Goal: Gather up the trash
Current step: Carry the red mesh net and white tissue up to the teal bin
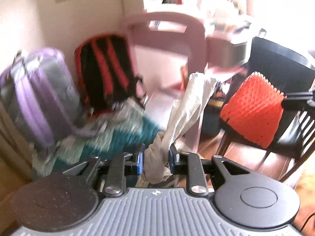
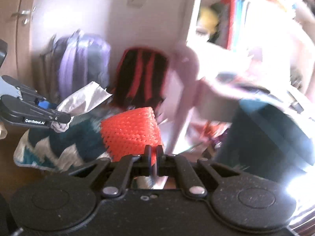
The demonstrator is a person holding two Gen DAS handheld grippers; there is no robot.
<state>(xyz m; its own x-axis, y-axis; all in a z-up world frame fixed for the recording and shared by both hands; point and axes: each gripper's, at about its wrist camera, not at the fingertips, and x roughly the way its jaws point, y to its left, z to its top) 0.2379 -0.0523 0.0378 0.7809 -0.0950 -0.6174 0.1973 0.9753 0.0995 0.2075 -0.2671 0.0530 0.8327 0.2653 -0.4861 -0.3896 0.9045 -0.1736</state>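
A: Left wrist view first. The left tongs point(image 1: 156, 157) are clamped on a crumpled paper wrapper point(image 1: 189, 106), pinched low at its twisted neck, with the loose end flaring upward beyond the pads.

B: And that's the worry. The grip sits on a thin bunch of paper, so a quick swing could let it slide out or tear. The whole picture is smeared, which suggests to me there's plenty of motion.

A: Around it: a purple suitcase point(image 1: 39, 98), a black-and-red backpack point(image 1: 106, 72), a teal zigzag blanket point(image 1: 122, 137), a pink chair point(image 1: 167, 45) and a dark wooden chair point(image 1: 291, 133). That red knitted piece point(image 1: 254, 108) hangs well to the right.

B: Tight quarters. The pink chair's legs stand right ahead of the wrapper.

A: Right wrist view now. The right tongs point(image 2: 154, 153) are closed on the edge of the red knitted piece point(image 2: 132, 131), which juts out in front.

B: Only an edge caught, so I'd say it could droop or slip free. The left tongs point(image 2: 59, 118) show on the left with the wrapper point(image 2: 84, 100), held apart from the red piece.

A: Behind are a bookshelf point(image 2: 226, 19) and a dark bin-like shape point(image 2: 265, 137), too blurred to name.
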